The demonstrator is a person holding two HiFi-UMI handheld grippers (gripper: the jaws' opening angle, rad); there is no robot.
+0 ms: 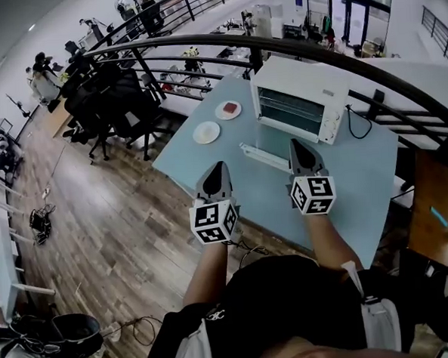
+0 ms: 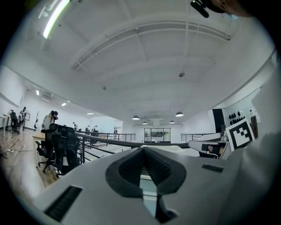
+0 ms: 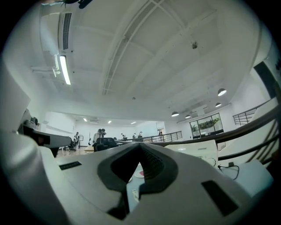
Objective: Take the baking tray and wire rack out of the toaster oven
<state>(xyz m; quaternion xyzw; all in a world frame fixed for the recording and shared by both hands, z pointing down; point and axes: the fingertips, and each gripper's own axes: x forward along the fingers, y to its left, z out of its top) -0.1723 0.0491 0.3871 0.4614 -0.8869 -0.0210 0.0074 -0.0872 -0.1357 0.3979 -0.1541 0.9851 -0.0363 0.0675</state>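
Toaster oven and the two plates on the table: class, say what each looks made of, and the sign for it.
Toaster oven: likely painted sheet metal, given its smooth white boxy shell. Near plate and far plate: plain white, smooth discs, ceramic or plastic; too small to tell.

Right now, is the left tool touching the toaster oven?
Apart. The head view shows table between the left tool and the toaster oven.

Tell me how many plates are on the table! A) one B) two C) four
B: a bare plate and a plate with something red on it lie on the table, left of the oven in the head view.
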